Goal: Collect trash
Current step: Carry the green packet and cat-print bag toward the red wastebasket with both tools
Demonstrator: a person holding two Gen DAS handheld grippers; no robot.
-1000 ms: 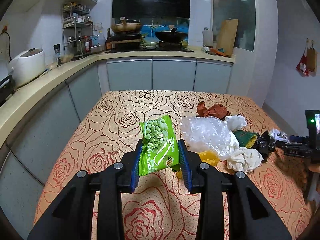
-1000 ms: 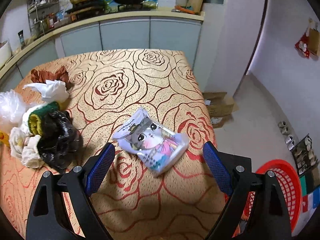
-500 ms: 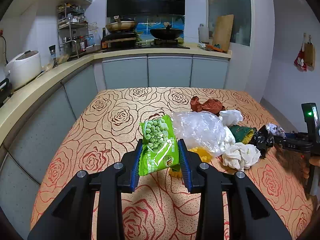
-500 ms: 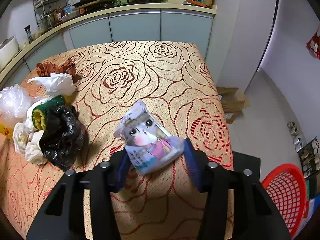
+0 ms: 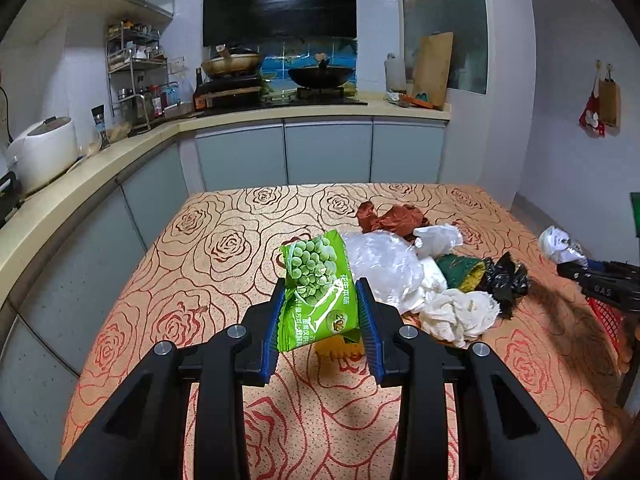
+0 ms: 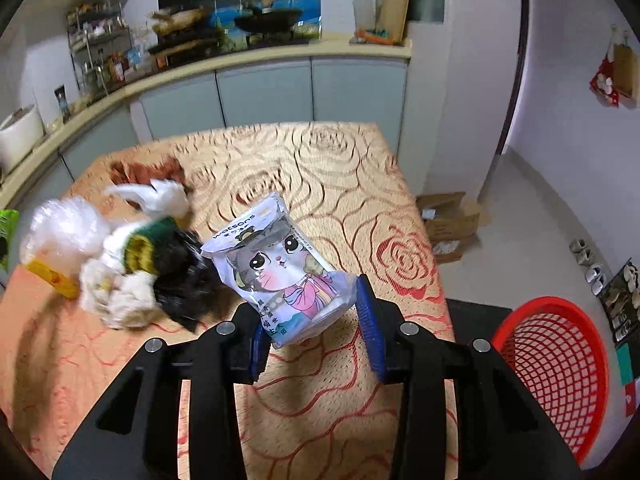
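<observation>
My left gripper (image 5: 321,322) is clenched on a green pea packet (image 5: 319,290), its blue-padded fingers (image 5: 275,330) pressing both side edges. The packet stands nearly upright between them, lifted clear of the table (image 5: 208,256) with its rose-patterned cloth.

Past the packet toward 1 o'clock lies the trash heap: a clear plastic bag (image 5: 384,260), a crumpled white cloth (image 5: 460,314) just beside it, a green-and-yellow scrubber (image 5: 460,276), a black plastic bag (image 5: 504,282) and a brown rag (image 5: 390,218) at the far end. A yellow item (image 5: 338,346) sits directly below the packet; I cannot tell what it is.

My right gripper (image 6: 312,320) grasps a white cat-printed wipes pack (image 6: 282,270), tilted with its top leaning toward 11 o'clock, held above the table's right edge (image 6: 408,208). In this view the heap sits at 9 o'clock, blurred. A red mesh basket (image 6: 556,372) stands on the floor at 4 o'clock, well apart from the pack. Cardboard boxes (image 6: 448,216) lie on the floor at 2 o'clock.

In the left view the right gripper's black body shows at 3 o'clock (image 5: 600,280), with the wipes pack's white top (image 5: 558,242) above it.
</observation>
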